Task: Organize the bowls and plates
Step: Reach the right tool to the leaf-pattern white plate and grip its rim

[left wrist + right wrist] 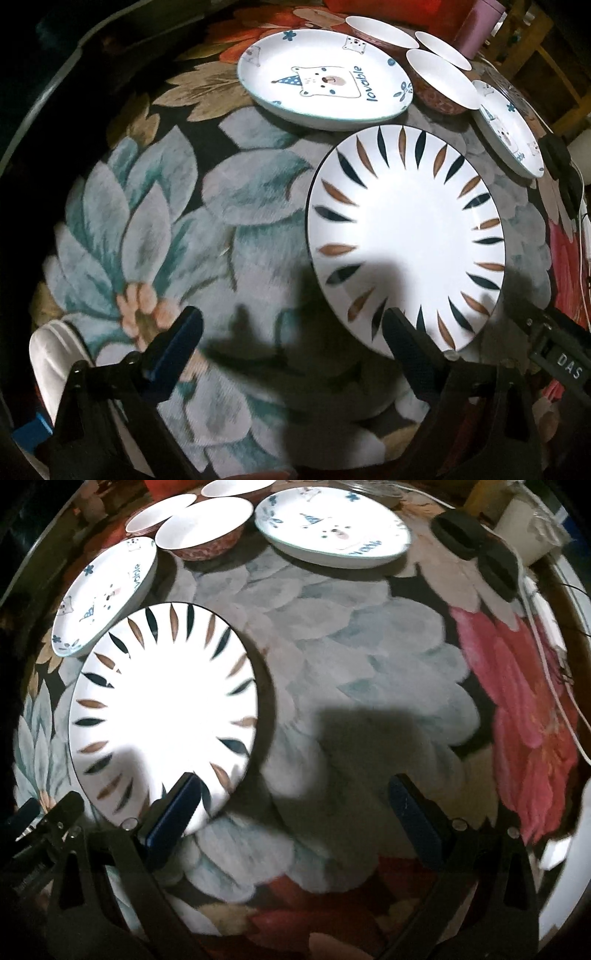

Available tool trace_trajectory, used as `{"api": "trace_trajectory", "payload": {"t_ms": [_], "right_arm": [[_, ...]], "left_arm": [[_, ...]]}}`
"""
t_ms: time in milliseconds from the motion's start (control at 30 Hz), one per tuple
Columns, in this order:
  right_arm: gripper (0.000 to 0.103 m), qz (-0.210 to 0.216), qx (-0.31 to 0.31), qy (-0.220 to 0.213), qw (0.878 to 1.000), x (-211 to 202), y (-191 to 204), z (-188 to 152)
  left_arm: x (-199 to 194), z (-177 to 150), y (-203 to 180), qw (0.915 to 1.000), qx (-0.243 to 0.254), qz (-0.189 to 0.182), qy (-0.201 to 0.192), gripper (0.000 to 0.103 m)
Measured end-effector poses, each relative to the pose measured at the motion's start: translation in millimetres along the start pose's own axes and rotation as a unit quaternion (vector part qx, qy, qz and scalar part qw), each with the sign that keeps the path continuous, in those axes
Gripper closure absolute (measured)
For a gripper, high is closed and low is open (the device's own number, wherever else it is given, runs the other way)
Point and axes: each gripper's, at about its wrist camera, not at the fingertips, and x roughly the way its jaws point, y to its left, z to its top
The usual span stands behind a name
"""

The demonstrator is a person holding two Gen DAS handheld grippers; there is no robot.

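Observation:
A white plate with dark and brown leaf marks (406, 236) lies on the floral tablecloth; it also shows in the right wrist view (166, 712). Two white bear plates lie beyond it, one at the left (325, 77) (107, 594) and one at the right (511, 129) (332, 528). Three red-sided bowls (441, 79) (203, 522) stand together at the back. My left gripper (291, 328) is open and empty, its right finger over the leaf plate's near rim. My right gripper (295, 797) is open and empty, its left finger over that plate's near rim.
Two black round objects (476, 550) and a white cable (550, 672) lie at the table's right side. A pink cylinder (480, 26) stands behind the bowls. A white object (51, 354) sits at the near left edge. The floral cloth (369, 657) covers the table.

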Motion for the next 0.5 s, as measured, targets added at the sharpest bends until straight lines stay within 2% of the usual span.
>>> {"api": "trace_trajectory", "payload": {"t_ms": [133,300,333,400,433,467,500], "right_arm": [[0.002,0.023,-0.026,-0.005,0.999,12.5,13.6,18.4],[0.002,0.036,-0.046,0.0,0.998,29.4,23.9,38.0],[0.004,0.038,-0.046,0.003,0.998,32.3,24.5,40.2],[0.026,0.056,-0.041,0.013,0.997,39.2,25.2,45.6],[0.032,0.072,-0.04,0.023,0.996,42.8,25.3,47.7],[0.042,0.094,-0.036,0.037,0.994,47.6,25.3,50.1],[0.048,0.109,-0.033,0.045,0.992,50.7,25.2,51.3]], "left_arm": [[11.7,14.9,-3.2,1.0,0.007,0.005,0.0,0.006],[31.1,33.8,-8.5,0.9998,0.009,-0.01,0.011,0.014],[34.7,37.7,-9.9,0.9998,0.012,-0.013,0.013,0.015],[40.4,45.3,-11.6,0.9997,0.012,-0.014,0.015,0.02],[43.5,49.6,-12.1,0.9996,0.009,-0.02,0.016,0.022],[47.0,53.3,-11.5,0.9993,0.004,-0.03,0.022,0.027],[50.7,55.9,-10.7,0.9987,-0.001,-0.041,0.029,0.035]]}}
